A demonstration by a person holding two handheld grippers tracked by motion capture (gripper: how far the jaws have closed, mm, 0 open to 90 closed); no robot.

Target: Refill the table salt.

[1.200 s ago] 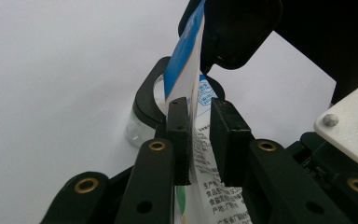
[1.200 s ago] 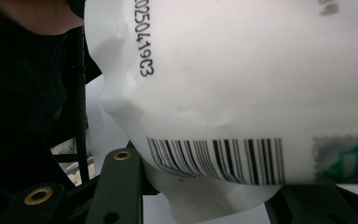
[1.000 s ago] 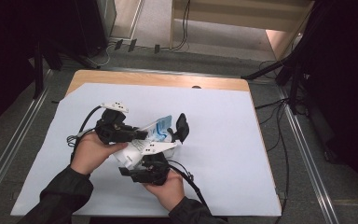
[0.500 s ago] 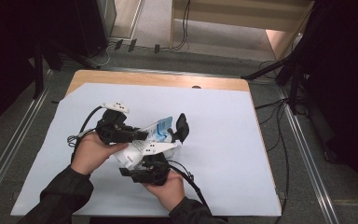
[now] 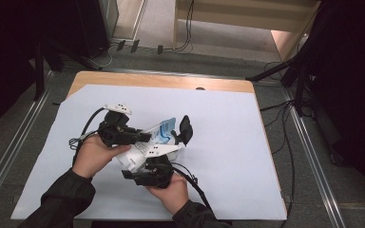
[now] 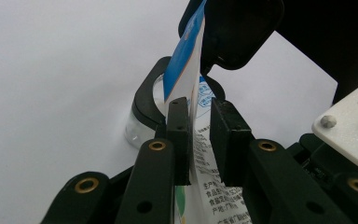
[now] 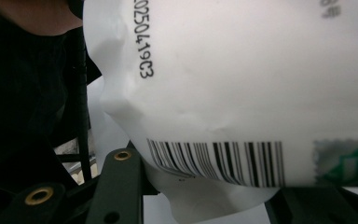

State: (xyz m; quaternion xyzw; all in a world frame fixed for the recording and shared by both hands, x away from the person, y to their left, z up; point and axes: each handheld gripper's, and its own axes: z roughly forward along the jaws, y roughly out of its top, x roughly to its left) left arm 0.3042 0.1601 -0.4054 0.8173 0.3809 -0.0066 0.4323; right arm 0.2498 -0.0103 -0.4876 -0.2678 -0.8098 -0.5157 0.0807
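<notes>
At the middle of the high view, both my grippers hold a soft white pouch (image 5: 140, 154). My left gripper (image 6: 200, 126) pinches its thin top edge; my right gripper (image 5: 171, 142) clamps the crumpling body. It looks light and slippery, so the flat seam is the best place to hold.

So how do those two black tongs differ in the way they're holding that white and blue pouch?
The left tongs pinch the pouch at its thin, flat upper part, with the jaws close together; the right tongs clasp its fuller white body, with the jaws set wider. In the high view the left tongs come in from the left side, while the right tongs reach up from below. Both are shut on the same pouch, held above the white table cover.
</notes>
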